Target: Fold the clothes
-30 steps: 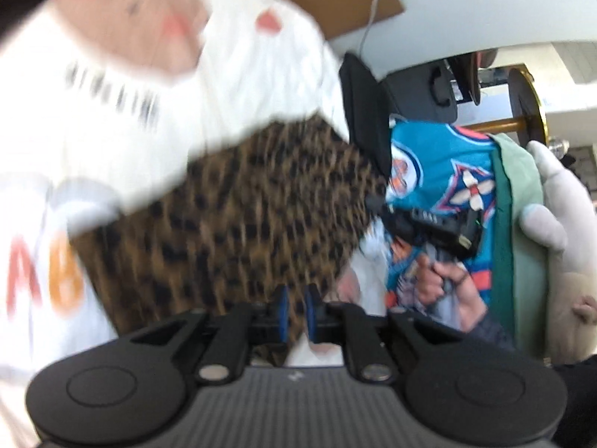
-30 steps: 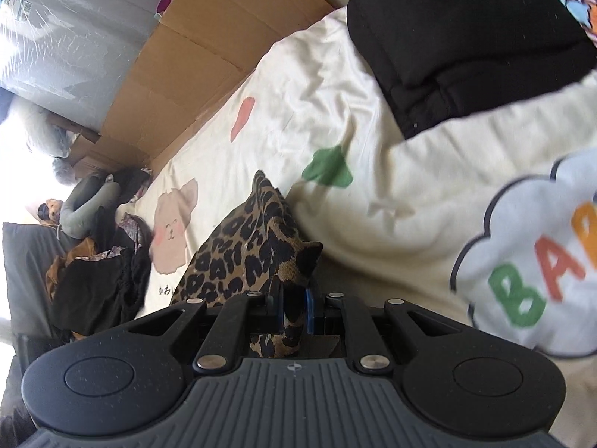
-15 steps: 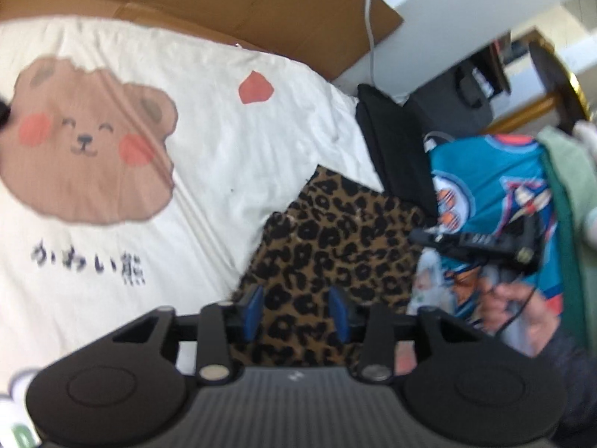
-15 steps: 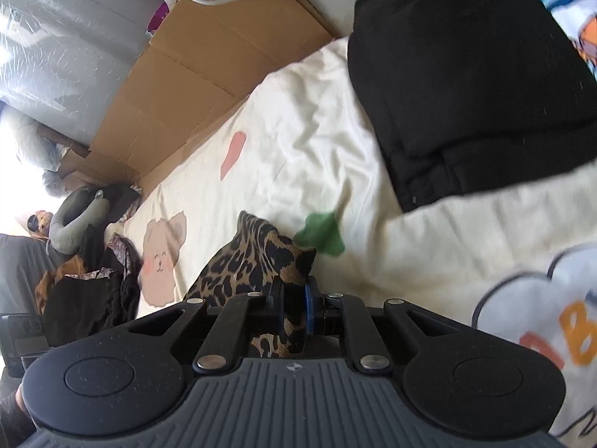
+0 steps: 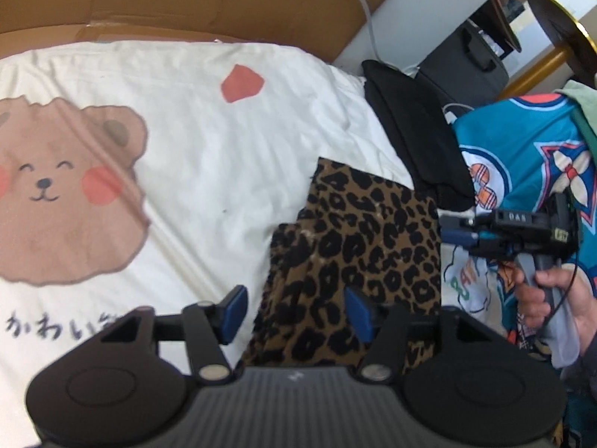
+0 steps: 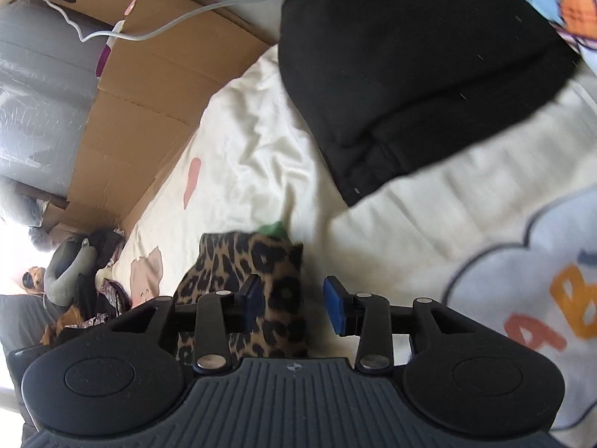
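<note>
Lying right in front of both grippers, the leopard cloth (image 5: 358, 246) stretches away toward the black clothes (image 5: 418, 142). The left gripper (image 5: 294, 313) and the right gripper (image 6: 294, 304) both have their fingers apart, holding nothing.

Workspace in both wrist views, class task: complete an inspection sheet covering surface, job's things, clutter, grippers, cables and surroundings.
Surface: cream bedsheet with bear print, creased.
Job's things: leopard-print garment, folded, lying flat on the sheet.
Clutter: folded black garment; teal patterned fabric.
Grippers: left gripper open above the leopard cloth; right gripper open, cloth between its jaws.
Cables: white cable over the brown cardboard.
Surroundings: grey neck pillow; dark suitcase.
</note>
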